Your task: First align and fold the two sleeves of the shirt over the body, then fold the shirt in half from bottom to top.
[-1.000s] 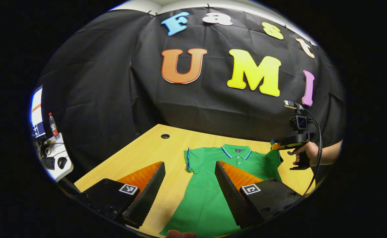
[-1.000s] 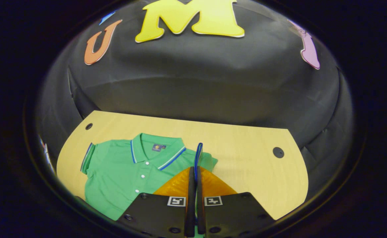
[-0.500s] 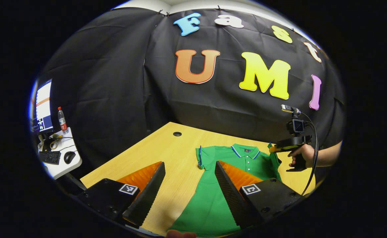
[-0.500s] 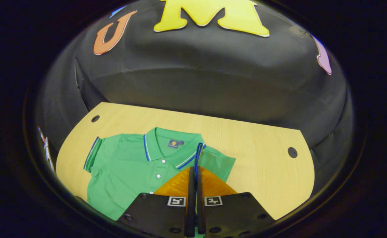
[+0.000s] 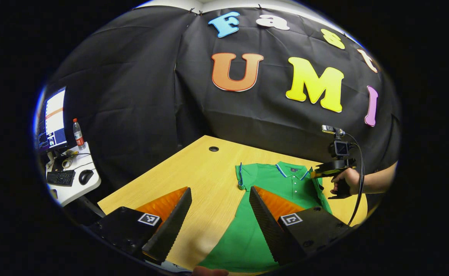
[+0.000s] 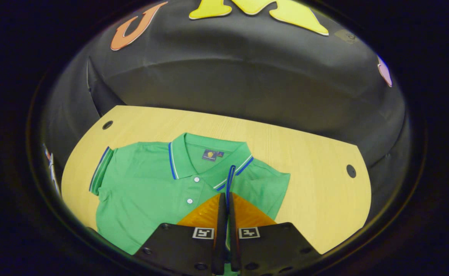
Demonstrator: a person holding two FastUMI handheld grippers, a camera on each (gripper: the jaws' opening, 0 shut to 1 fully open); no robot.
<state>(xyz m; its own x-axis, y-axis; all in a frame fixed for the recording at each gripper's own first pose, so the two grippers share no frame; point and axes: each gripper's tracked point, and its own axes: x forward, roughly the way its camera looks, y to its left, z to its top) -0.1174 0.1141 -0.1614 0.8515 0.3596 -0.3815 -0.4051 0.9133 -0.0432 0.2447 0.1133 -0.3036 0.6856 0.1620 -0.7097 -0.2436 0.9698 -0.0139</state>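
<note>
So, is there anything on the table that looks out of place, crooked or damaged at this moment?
Nothing looks damaged or spilled. The green shirt lies flat on the table, except its one sleeve, lifted over the body because the right gripper is shut on its cuff. The other sleeve lies spread out. The left gripper hangs open above the table.

Evenly lit from above, with no hard glare anywhere. Soft, faint shadows only, close under the edges of the green shirt (image 6: 151, 188) on the pale wooden table (image 6: 305, 161). Bright strip of white along the top of the left gripper view, above the dark cloth wall (image 5: 132, 96), and a glowing monitor (image 5: 53, 122) at far left, slightly washed out. Strong fisheye bending in both views: table edges curved, wall bulging, detail squeezed and darkened toward the rim. Centre of each view sharp, fabric weave and wood grain legible; near fingers (image 5: 264, 222) crisp in the left gripper view, slightly soft at the bottom of the right gripper view.
</note>
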